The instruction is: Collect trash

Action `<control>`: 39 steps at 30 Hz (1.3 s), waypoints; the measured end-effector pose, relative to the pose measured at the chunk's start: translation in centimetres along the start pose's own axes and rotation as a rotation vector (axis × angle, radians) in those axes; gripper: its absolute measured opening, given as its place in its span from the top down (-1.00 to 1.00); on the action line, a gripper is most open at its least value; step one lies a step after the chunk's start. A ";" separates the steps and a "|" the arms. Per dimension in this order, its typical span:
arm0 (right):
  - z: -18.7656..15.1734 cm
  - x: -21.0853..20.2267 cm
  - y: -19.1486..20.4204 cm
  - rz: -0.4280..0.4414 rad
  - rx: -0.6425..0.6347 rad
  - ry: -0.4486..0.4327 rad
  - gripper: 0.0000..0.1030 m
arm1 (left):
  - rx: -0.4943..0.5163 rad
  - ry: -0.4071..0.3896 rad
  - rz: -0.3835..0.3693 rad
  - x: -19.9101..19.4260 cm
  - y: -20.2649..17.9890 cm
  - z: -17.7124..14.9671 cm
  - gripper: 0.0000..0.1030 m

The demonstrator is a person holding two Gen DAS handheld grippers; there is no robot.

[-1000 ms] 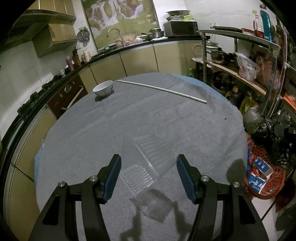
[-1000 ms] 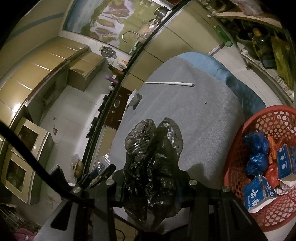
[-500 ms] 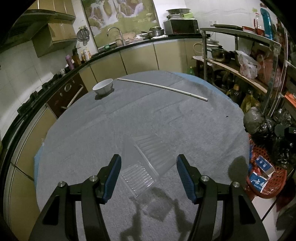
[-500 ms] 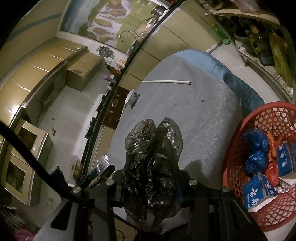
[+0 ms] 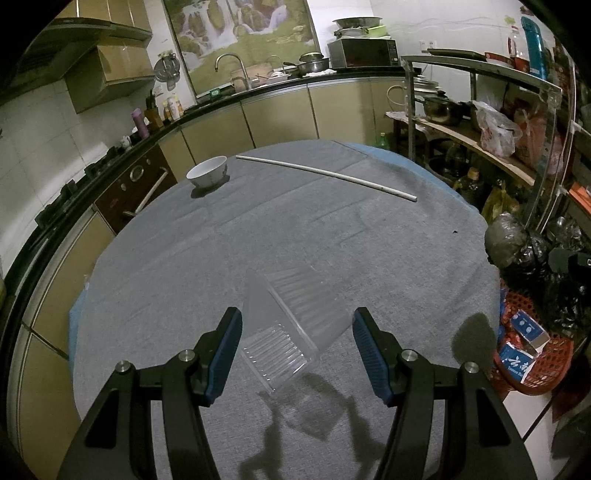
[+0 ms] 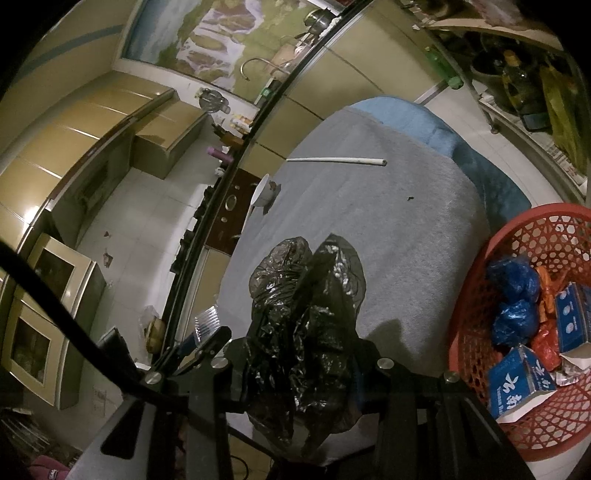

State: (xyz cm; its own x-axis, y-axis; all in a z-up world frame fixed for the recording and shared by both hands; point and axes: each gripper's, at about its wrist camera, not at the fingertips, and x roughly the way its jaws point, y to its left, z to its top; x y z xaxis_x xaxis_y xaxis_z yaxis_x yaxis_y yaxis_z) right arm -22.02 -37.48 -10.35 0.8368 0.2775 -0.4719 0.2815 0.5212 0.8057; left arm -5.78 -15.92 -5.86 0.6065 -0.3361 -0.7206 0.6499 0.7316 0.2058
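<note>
Your left claw [image 5: 297, 347] gapes wide over the clear plastic box [image 5: 291, 325] on the desk [image 5: 184, 258], right claw [image 6: 295, 363] clamped on the black bag [image 6: 306, 321]; squeeze off-centre and that thin, slick box likely buckles or skids away.

dim kitchen: curved beige cabinets [image 5: 280, 110], white tiled wall [image 5: 48, 147], waterfall mural [image 5: 240, 33].

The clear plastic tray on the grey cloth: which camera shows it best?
The left wrist view: the clear plastic tray lies whole on the grey cloth, between the open jaws of the left gripper. The right wrist view shows only a ribbed sliver of it beside the black bag.
</note>
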 end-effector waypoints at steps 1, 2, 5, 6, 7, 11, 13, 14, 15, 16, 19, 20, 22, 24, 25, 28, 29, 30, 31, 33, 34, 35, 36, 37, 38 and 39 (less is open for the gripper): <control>0.0 0.1 0.0 0.000 -0.001 0.001 0.20 | 0.002 -0.002 0.001 0.0 0.0 0.0 -0.23; 0.0 0.2 0.1 0.000 -0.002 0.002 0.20 | 0.002 -0.002 0.000 0.0 0.0 0.0 -0.23; 0.1 0.3 -0.2 0.003 -0.003 0.004 0.20 | 0.003 -0.001 -0.001 0.1 0.0 0.0 -0.23; 0.1 0.3 -0.1 0.003 -0.004 0.004 0.20 | 0.005 -0.001 0.001 0.1 0.0 0.0 -0.23; 0.1 0.3 -0.1 0.005 -0.002 0.004 0.20 | 0.006 -0.001 0.001 0.1 0.0 0.0 -0.23; 0.1 0.3 -0.2 0.000 -0.003 0.003 0.20 | 0.008 0.002 -0.002 0.1 -0.1 0.0 -0.23; 0.2 0.4 -0.2 0.000 0.000 0.002 0.20 | 0.009 0.004 -0.003 0.2 -0.1 0.1 -0.23; 0.2 0.4 -0.2 0.000 0.001 0.002 0.20 | 0.010 0.006 -0.004 0.2 -0.2 0.1 -0.23; 0.2 0.4 -0.3 0.000 0.000 0.002 0.20 | 0.011 0.007 -0.003 0.2 -0.2 0.1 -0.24; 0.2 0.4 -0.4 0.002 0.001 0.002 0.20 | 0.011 0.008 -0.002 0.2 -0.2 0.0 -0.24; 0.2 0.4 -0.5 0.001 0.001 0.003 0.20 | 0.012 0.011 -0.003 0.3 -0.3 0.0 -0.24; 0.1 0.5 -0.6 0.001 0.002 0.003 0.20 | 0.013 0.012 -0.002 0.3 -0.3 0.0 -0.24; 0.2 0.5 -0.6 0.005 0.005 0.004 0.20 | 0.016 0.013 0.000 0.3 -0.3 0.0 -0.24; 0.1 0.6 -0.6 0.003 0.004 0.005 0.20 | 0.016 0.014 -0.001 0.3 -0.4 0.0 -0.24; 0.0 0.6 -0.7 0.004 0.006 0.006 0.20 | 0.016 0.015 -0.001 0.3 -0.5 0.0 -0.24; 0.0 0.6 -0.8 0.004 0.006 0.005 0.20 | 0.019 0.015 0.001 0.3 -0.6 0.0 -0.24; 0.0 0.6 -0.8 0.005 0.007 0.005 0.20 | 0.018 0.016 0.000 0.3 -0.6 -0.1 -0.24; 0.0 0.6 -0.8 0.007 0.008 0.006 0.20 | 0.020 0.016 -0.001 0.3 -0.6 -0.1 -0.24; 0.0 0.6 -0.8 0.007 0.007 0.006 0.20 | 0.022 0.017 0.000 0.3 -0.7 -0.1 -0.24; 0.0 0.7 -0.8 0.006 0.006 0.003 0.20 | 0.025 0.017 -0.001 0.3 -0.8 -0.1 -0.24; 0.0 0.6 -0.8 0.008 0.007 0.002 0.20 | 0.026 0.017 -0.002 0.3 -0.8 -0.1 -0.24; 0.0 0.7 -0.8 0.009 0.007 0.001 0.20 | 0.028 0.018 -0.003 0.3 -0.9 -0.1 -0.24; 0.0 0.6 -0.8 0.009 0.006 0.000 0.20 | 0.031 0.018 -0.003 0.3 -0.9 -0.1 -0.24; 0.0 0.6 -1.0 0.010 0.006 -0.001 0.20 | 0.034 0.018 -0.003 0.3 -1.0 -0.1 -0.24; -0.1 0.6 -1.1 0.011 0.007 -0.001 0.20 | 0.036 0.017 -0.003 0.3 -1.0 -0.1 -0.24; 0.0 0.5 -1.2 0.013 0.009 -0.001 0.20 | 0.038 0.018 -0.005 0.2 -1.0 -0.1 -0.24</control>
State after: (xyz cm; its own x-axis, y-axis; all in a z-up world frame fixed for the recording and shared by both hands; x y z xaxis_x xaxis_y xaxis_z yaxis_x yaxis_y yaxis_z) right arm -21.92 -37.92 -11.57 0.8406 0.2835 -0.4615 0.2750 0.5107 0.8146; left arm -6.29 -16.65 -6.28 0.5953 -0.3289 -0.7331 0.6699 0.7070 0.2268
